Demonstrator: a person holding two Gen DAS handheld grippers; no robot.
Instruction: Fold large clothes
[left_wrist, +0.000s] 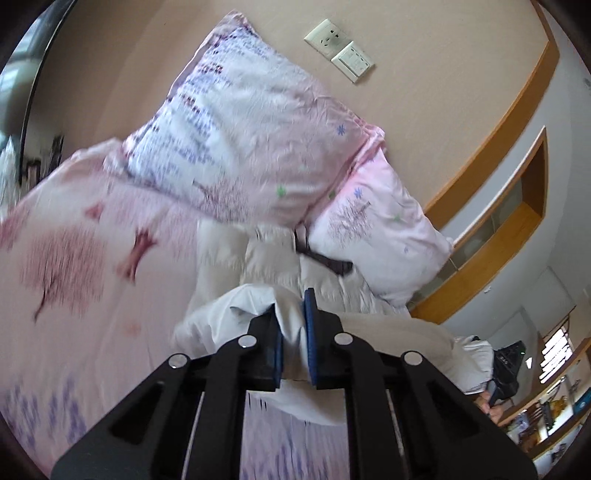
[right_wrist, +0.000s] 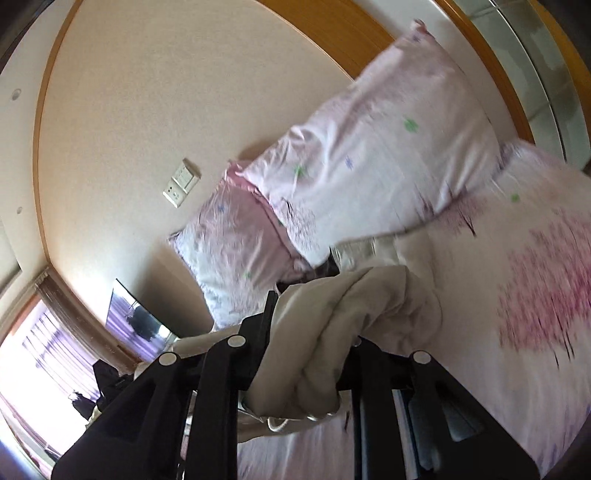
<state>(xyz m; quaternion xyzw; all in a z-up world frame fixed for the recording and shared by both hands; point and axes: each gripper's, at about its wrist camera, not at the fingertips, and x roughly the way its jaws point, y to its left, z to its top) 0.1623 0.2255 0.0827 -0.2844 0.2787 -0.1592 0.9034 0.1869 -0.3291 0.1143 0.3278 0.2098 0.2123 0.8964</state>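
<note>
A large off-white padded garment (left_wrist: 273, 266) lies bunched on the pink patterned bed, running up toward the pillows. My left gripper (left_wrist: 293, 325) is shut on a fold of the garment between its blue pads. In the left wrist view the right gripper (left_wrist: 498, 373) shows far right, with the garment stretched toward it. In the right wrist view my right gripper (right_wrist: 306, 332) is shut on a thick bunch of the same garment (right_wrist: 354, 310), which drapes over and hides the right finger. The garment is lifted off the bed at both grips.
Two pink floral pillows (left_wrist: 258, 133) (right_wrist: 384, 162) lean against the beige wall at the bed's head. A wall socket and switch (left_wrist: 340, 48) sit above them. The pink bedsheet (left_wrist: 81, 258) spreads around. Wooden shelving (left_wrist: 509, 229) stands beside the bed.
</note>
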